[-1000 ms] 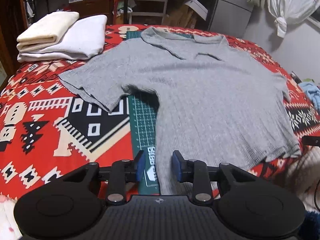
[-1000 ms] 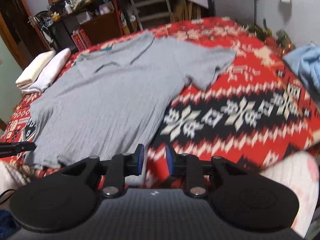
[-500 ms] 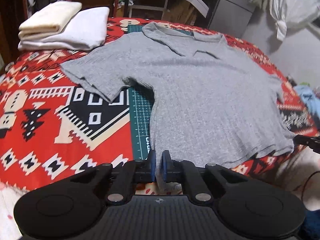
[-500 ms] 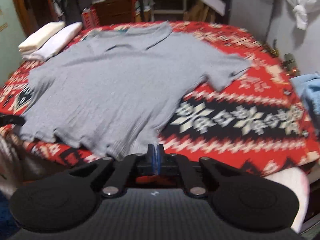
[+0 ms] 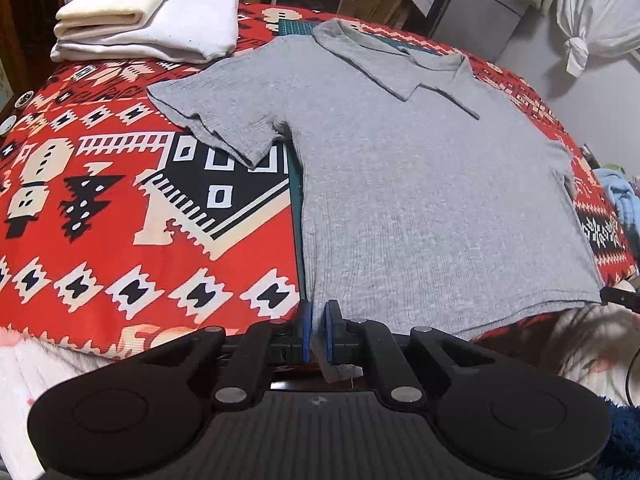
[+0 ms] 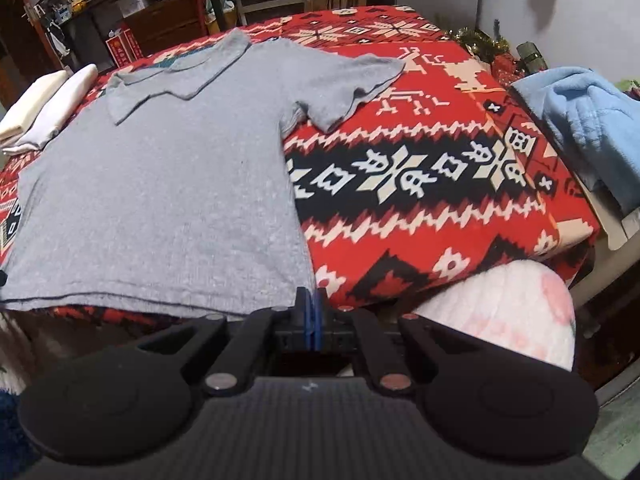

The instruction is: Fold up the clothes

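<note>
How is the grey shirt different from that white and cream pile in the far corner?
The grey shirt lies spread flat with sleeves out and collar showing; the pile of white and cream cloths is already folded and stacked. The shirt covers much of the patterned blanket; the pile takes one corner. The left tongs and right tongs pinch the shirt's hem corners; nothing touches the pile. Both rest on the blanket.

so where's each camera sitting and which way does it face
Left wrist: on the left tool, looking down across the bed; grey shirt, folded white stack; own fingers pinch the hem's left corner.
Right wrist: on the right tool, same direction, from the hem's right corner; shirt, blue towel; own fingers closed at that corner.
Shared: shirt, red patterned blanket, white stack; the right tool's tip shows in the left view.
</note>
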Tool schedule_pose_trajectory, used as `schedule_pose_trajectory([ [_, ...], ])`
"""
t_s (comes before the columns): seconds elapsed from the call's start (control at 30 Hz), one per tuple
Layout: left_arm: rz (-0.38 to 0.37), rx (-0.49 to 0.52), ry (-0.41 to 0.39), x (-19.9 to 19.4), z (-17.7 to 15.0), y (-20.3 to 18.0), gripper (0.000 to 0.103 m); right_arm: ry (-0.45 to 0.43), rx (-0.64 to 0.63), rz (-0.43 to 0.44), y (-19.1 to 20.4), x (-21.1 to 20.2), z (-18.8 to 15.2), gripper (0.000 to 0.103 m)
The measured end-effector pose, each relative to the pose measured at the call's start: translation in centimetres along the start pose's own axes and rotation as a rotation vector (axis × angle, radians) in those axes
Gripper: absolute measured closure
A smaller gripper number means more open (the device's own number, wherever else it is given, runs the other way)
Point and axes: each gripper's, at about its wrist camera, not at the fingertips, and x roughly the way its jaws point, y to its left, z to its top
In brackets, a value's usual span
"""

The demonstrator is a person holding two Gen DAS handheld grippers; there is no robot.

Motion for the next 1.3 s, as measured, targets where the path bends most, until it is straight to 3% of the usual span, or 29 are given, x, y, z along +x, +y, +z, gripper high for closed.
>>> schedule_pose_trajectory([
  [0.33,0.075,0.044,-0.026,-1.1,0.1,-0.4,0.064,-0.023,0.035,0.014,-0.6,-0.6,0.3,0.091],
  [0.4,0.076,0.042,-0.049,-1.5,0.4,-0.4,0.055,-0.044,0.034,0.015,-0.6,-1.0,0.6,0.081],
  [0.57,0.069,0.047,-0.165,-2.7,1.2,-1.3,0.018,-0.122,-0.025,0.019,0.5,-2.3,1.8,0.067],
  [0.67,0.077,0.055,-0.211,-2.6,1.8,-2.3,0.011,-0.157,-0.076,0.034,1.6,-2.5,2.8,0.055],
  [0.73,0.085,0.08,-0.221,-2.1,2.1,-3.2,0.009,-0.177,-0.111,0.041,2.6,-2.2,3.4,0.047],
  [0.87,0.091,0.164,-0.261,-0.5,2.6,-5.6,0.004,-0.227,-0.17,0.063,5.6,-1.1,4.2,0.016],
  [1.0,0.105,0.2,-0.287,1.9,3.4,-7.5,0.002,-0.248,-0.233,0.108,8.8,0.8,4.5,0.003],
  [1.2,0.147,0.282,-0.229,6.3,3.8,-9.3,0.002,-0.244,-0.319,0.084,11.7,4.3,4.6,0.001],
  [1.3,0.138,0.233,-0.233,7.2,3.5,-9.0,0.0,-0.221,-0.329,0.058,12.1,6.1,4.5,0.001],
])
